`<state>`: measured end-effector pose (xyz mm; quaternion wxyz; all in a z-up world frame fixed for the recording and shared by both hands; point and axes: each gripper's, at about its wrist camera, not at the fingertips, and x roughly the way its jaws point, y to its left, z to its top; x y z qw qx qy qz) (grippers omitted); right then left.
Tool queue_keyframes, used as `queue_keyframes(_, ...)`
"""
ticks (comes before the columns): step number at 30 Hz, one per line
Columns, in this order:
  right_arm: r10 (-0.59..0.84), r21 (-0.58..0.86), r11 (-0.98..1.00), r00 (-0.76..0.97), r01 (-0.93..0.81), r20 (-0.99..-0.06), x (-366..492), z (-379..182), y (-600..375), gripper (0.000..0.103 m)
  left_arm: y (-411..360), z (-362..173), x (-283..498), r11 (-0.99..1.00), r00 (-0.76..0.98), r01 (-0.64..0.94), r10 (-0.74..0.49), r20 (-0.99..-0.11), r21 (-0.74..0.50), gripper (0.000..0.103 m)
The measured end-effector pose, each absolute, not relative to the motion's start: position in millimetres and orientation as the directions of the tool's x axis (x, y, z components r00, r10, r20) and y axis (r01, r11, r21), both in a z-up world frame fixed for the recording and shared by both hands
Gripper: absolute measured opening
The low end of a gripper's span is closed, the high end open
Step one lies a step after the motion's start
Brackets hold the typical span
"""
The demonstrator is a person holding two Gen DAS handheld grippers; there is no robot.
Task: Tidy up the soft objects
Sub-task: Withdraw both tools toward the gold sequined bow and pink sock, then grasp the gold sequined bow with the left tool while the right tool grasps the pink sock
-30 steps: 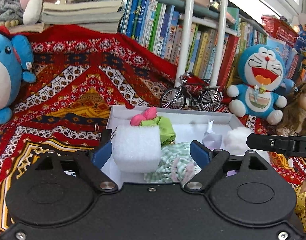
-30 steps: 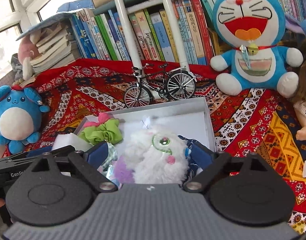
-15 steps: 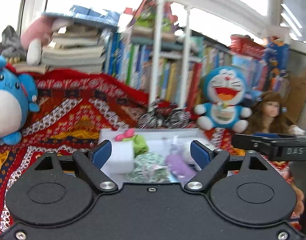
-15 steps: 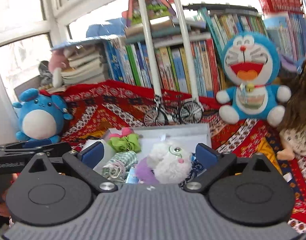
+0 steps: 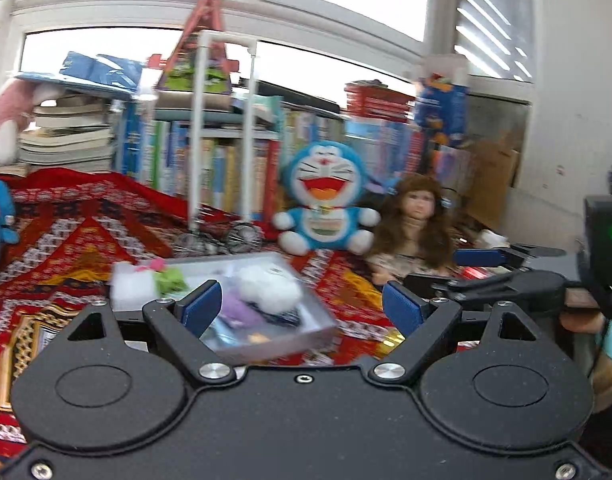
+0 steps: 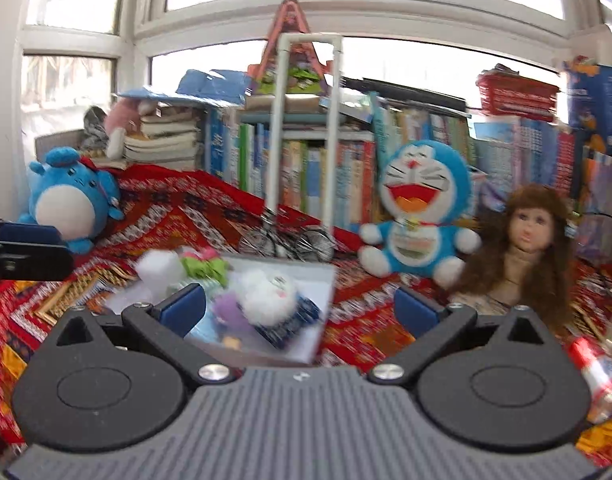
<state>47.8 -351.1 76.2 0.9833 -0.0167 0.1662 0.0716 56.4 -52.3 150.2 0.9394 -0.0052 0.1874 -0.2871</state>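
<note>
Both views blurred. My left gripper [image 5: 300, 306] has its jaws spread wide with nothing between the pads. My right gripper [image 6: 302, 308] stands wide apart too, holding nothing; its jaws have just been opening. The box [image 5: 306, 336] lies on the red cloth [image 5: 78, 240] beyond and below both sets of fingertips, clear of them. Inside it I see the white foam block [image 5: 132, 288] at the far left corner, green scrunchie [image 5: 170, 280] beside it, white fluffy toy [image 6: 270, 294] near the middle, purple piece [image 6: 228, 308] just left of that. Behind the box: small bicycle [image 6: 286, 240], blue cat plush [image 6: 419, 208], doll [image 6: 525, 248].
</note>
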Motion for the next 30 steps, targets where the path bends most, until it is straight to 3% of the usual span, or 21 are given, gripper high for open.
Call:
queue_keyframes(4, 0.080, 0.090, 0.995, 0.904, -0.047, -0.419, 43.9, 69.3, -382.7, 0.103, -72.2, 138.3, 37.3, 0.808, 0.732, 0.579, -0.575, -0.365, -0.112, 0.087)
queue_keyframes(11, 0.074, 0.225, 0.974, 0.896, 0.030, -0.438, 25.3, 54.9, -430.1, 0.101, -105.6, 114.6, 13.3, 0.762, 0.679, 0.640, -0.622, -0.389, -0.101, 0.079)
queue_keyframes(13, 0.066, 0.228, 0.973, 0.892, 0.043, -0.448, 22.2, 48.2, -434.3, 0.097, -114.9, 107.6, 8.6, 0.750, 0.659, 0.653, -0.631, -0.409, -0.105, 0.072)
queue_keyframes(18, 0.077, 0.268, 0.962, 0.879, 0.059, -0.471, 19.1, 34.4, -445.5, 0.087, -139.9, 88.8, -0.8, 0.710, 0.596, 0.698, -0.647, -0.476, -0.092, 0.043)
queue_keyframes(21, 0.093, 0.299, 0.952, 0.869, 0.066, -0.486, 20.4, 25.5, -456.2, 0.078, -156.1, 76.6, -3.5, 0.693, 0.567, 0.716, -0.651, -0.504, -0.089, 0.033)
queue_keyframes(30, 0.125, 0.364, 0.927, 0.842, 0.089, -0.524, 25.5, 10.1, -477.6, 0.053, -209.0, 37.5, 5.6, 0.760, 0.615, 0.639, -0.600, -0.512, -0.122, 0.033)
